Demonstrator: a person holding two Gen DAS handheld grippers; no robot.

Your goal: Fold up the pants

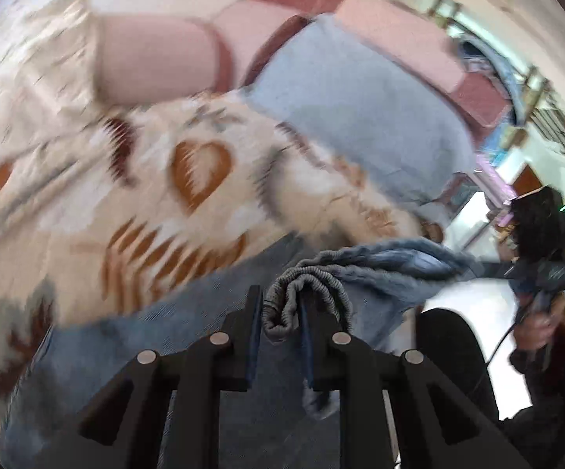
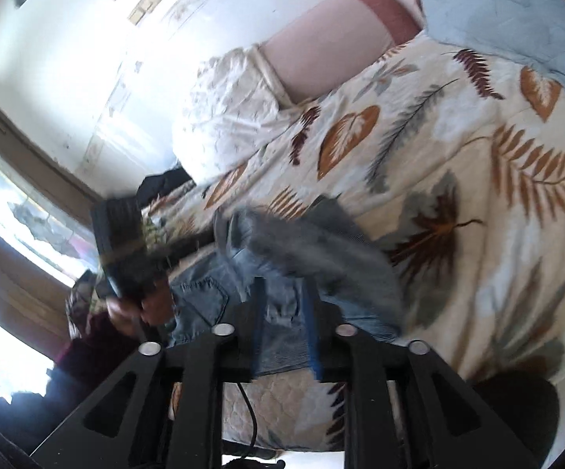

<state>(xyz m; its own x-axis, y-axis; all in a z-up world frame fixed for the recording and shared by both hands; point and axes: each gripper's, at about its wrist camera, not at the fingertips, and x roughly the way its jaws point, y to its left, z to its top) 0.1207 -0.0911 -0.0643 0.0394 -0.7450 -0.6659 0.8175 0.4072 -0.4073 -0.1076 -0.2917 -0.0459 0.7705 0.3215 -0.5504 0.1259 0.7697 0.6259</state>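
Motion-blurred pants [image 2: 282, 258], bedspread [image 1: 126, 203] and far room details

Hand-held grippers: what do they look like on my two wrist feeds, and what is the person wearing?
Both hand-held grippers, left and right, are matte black linkage frames with triangular cut-outs and round silver pivot pins. Each carries two flat black fingers faced with blue pads. A thin black cable hangs below the right one. The person's sleeve looks dark maroon.
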